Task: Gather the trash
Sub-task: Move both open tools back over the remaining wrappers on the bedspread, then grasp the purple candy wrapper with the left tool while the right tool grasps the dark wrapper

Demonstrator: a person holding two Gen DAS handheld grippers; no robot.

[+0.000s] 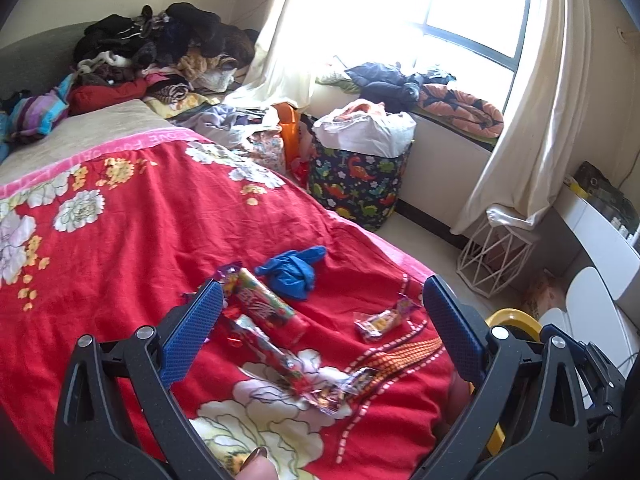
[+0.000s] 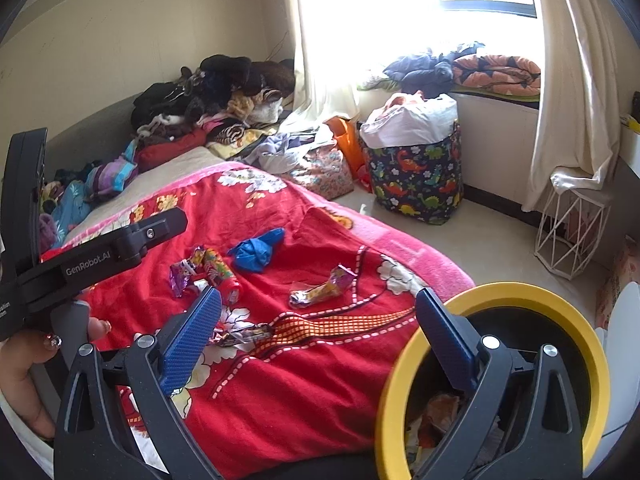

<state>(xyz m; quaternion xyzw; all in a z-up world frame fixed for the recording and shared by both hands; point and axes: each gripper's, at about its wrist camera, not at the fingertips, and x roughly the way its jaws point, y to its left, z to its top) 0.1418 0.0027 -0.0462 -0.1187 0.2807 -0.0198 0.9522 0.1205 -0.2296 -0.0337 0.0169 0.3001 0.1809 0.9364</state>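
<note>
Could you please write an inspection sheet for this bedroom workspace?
Surface: red floral blanket covering the bed.
Job's things: blue glove, red snack tube, small wrapper, foil wrappers; yellow-rimmed bin holding trash.
Clutter: clothes pile at the bed's head.
Grippers: left claw open; right claw open; both empty.
Cables: nothing seen.
Surroundings: dinosaur-print basket, wire stand, curtained window.

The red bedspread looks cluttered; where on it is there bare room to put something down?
Bare red bedspread lies between the checked stripe and the yellow-rimmed bin, and behind the blue glove. Wrappers crowd the middle; clothes cover the head.
</note>
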